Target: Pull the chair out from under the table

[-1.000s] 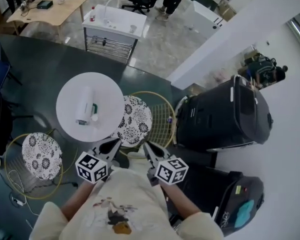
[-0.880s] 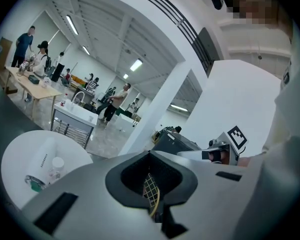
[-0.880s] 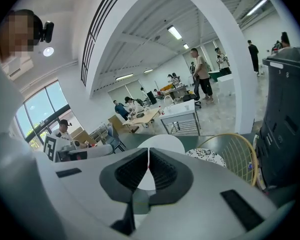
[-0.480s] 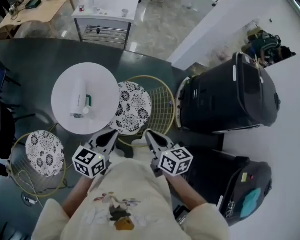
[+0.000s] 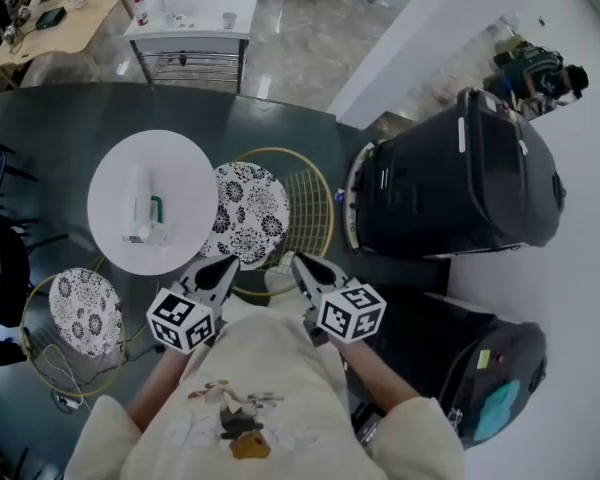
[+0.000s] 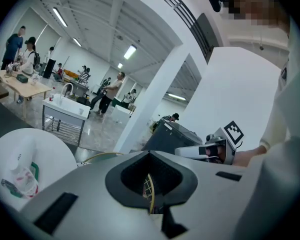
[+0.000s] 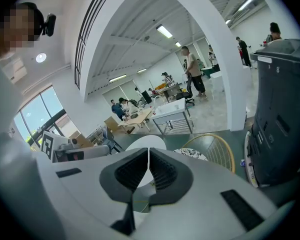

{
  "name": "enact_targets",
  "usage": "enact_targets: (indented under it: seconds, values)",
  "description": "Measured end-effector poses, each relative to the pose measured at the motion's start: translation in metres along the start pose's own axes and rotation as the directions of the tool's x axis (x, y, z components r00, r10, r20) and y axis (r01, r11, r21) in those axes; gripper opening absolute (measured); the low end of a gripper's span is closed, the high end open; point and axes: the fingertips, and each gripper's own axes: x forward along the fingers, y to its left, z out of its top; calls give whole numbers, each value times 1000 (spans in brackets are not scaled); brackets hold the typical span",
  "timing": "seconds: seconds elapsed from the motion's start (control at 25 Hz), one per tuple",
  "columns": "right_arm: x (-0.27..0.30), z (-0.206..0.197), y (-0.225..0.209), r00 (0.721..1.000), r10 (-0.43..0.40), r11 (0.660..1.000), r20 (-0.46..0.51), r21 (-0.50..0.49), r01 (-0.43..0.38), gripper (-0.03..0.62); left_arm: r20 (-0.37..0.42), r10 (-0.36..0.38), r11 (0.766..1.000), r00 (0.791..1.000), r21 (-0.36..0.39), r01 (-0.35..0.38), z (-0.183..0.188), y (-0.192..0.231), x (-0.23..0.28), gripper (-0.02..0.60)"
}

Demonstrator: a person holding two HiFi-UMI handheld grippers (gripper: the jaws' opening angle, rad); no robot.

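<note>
Since last look: chair (image 5: 250, 213) has slid further out from under round table (image 5: 180, 158); more patterned seat shows. Left gripper (image 5: 223, 265) is pinched on the chair's gold rim. Right gripper (image 5: 302, 261) is closed tight beside it, nothing discernible between its jaws. Seat lies just ahead of both, table beyond the left gripper.

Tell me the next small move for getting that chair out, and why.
Probably open both and lower them onto the near edge of the chair: left tongs and right tongs are shut, empty, just short of it, and its seat sits partly under the white table.
</note>
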Motion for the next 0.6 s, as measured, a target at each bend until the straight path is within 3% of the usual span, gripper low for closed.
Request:
enact_targets:
  seconds: [0.36, 0.6]
  values:
    - [5, 1, -95, 997, -56, 997, -56, 49, 58, 14, -45, 8, 1000, 999, -1, -8, 3, -4, 74, -3]
    - [13, -25, -147, 987, -96, 991, -130, 79, 107, 26, -144, 18, 1000, 989, -10, -20, -30, 0, 114, -3]
